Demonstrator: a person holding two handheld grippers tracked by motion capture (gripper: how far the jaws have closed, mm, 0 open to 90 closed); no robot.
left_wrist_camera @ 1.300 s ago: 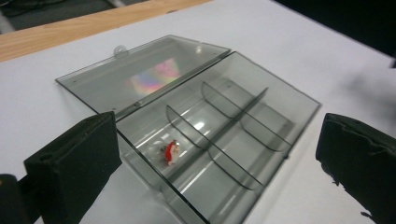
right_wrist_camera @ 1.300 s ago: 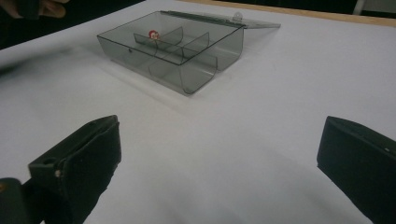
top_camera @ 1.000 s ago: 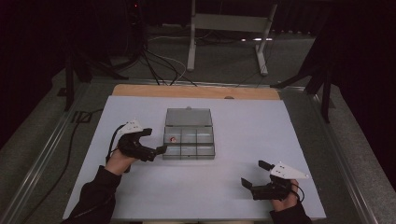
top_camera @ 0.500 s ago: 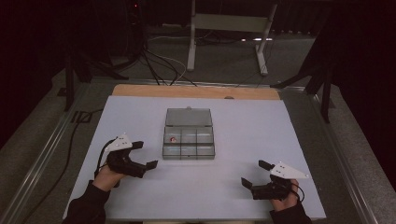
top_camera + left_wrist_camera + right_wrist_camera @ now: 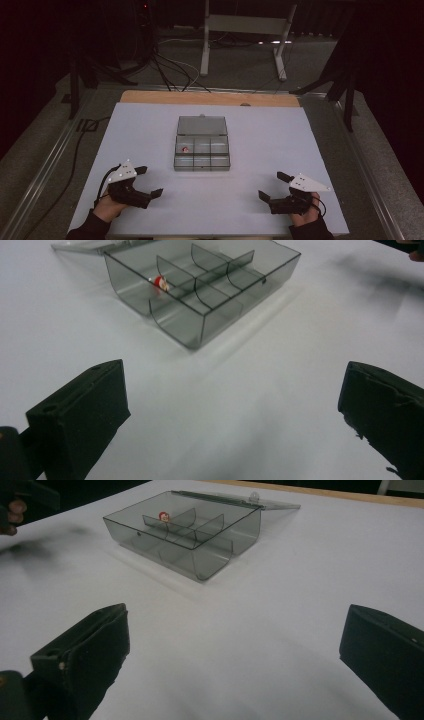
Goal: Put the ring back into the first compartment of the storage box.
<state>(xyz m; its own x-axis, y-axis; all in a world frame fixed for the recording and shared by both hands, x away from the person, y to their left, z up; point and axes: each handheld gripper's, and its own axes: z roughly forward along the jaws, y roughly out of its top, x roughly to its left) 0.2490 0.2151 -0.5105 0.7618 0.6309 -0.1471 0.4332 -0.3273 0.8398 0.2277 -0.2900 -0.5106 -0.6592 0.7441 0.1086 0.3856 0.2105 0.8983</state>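
A clear grey plastic organizer box (image 5: pixel 202 153) sits at the table's centre, its lid (image 5: pixel 202 125) swung open and lying flat toward 12 o'clock. Dividers split it into small compartments. One small red-and-white piece (image 5: pixel 185 149) (too small to identify) rests in the compartment at the box's 10 o'clock corner.

Red-white item (image 5: pixel 160 283) in box (image 5: pixel 210 325) — too small.
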